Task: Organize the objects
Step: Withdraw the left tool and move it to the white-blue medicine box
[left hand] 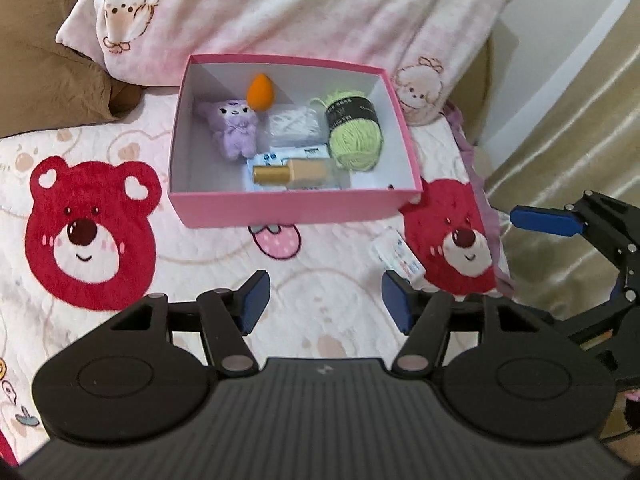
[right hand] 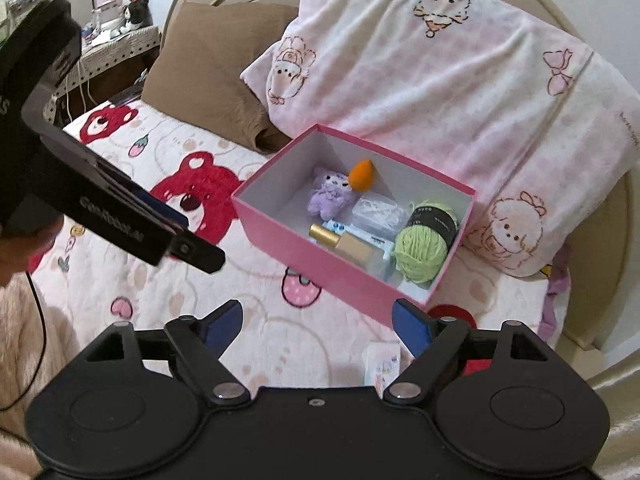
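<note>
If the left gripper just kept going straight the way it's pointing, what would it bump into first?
Probably the bedspread just short of the pink box. The left gripper is open, empty and angled downward; the box's near wall lies next in line, though depth is hard to judge.

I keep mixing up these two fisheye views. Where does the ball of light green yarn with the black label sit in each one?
Left wrist view: the ball of light green yarn lies right of centre, in the right end of the open pink cardboard box.
Right wrist view: the yarn lies right of centre, in the box's near right corner.
Shared landmark: the orange teardrop sponge beside the small purple plush toy.
</note>
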`<state>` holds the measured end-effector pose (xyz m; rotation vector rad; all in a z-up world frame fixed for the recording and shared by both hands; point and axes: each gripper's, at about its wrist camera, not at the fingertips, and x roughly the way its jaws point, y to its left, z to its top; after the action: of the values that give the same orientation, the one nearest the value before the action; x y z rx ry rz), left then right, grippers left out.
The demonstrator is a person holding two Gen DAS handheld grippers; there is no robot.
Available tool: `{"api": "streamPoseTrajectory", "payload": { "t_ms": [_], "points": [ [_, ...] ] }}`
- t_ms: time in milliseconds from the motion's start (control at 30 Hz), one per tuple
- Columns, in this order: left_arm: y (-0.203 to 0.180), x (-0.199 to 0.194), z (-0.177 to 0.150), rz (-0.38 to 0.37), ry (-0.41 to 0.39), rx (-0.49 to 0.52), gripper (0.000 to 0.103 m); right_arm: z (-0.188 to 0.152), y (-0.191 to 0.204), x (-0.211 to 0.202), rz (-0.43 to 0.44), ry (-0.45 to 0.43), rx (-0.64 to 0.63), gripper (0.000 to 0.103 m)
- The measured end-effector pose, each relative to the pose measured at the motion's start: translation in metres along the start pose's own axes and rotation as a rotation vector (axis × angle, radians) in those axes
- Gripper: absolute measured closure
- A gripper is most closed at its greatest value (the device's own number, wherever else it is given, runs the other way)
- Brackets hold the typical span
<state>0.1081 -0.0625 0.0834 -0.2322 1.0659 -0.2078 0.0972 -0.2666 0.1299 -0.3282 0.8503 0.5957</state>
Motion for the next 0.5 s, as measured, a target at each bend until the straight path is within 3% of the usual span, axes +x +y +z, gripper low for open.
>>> {"api": "streamPoseTrajectory", "payload": {
  "t_ms": [267,500],
  "points": [
    [-0.022,0.008,-0.030,-0.003,0.039,0.022,0.041,-0.045,-0.002,-0.006,0.017,0.030,-0.002,0.018],
    [-0.043,0.042,-0.048,-0.030,0.067,0.040,0.041,-0.077,-0.015,0.015,0.041,0.039,0.022,0.018]
  ]
}}
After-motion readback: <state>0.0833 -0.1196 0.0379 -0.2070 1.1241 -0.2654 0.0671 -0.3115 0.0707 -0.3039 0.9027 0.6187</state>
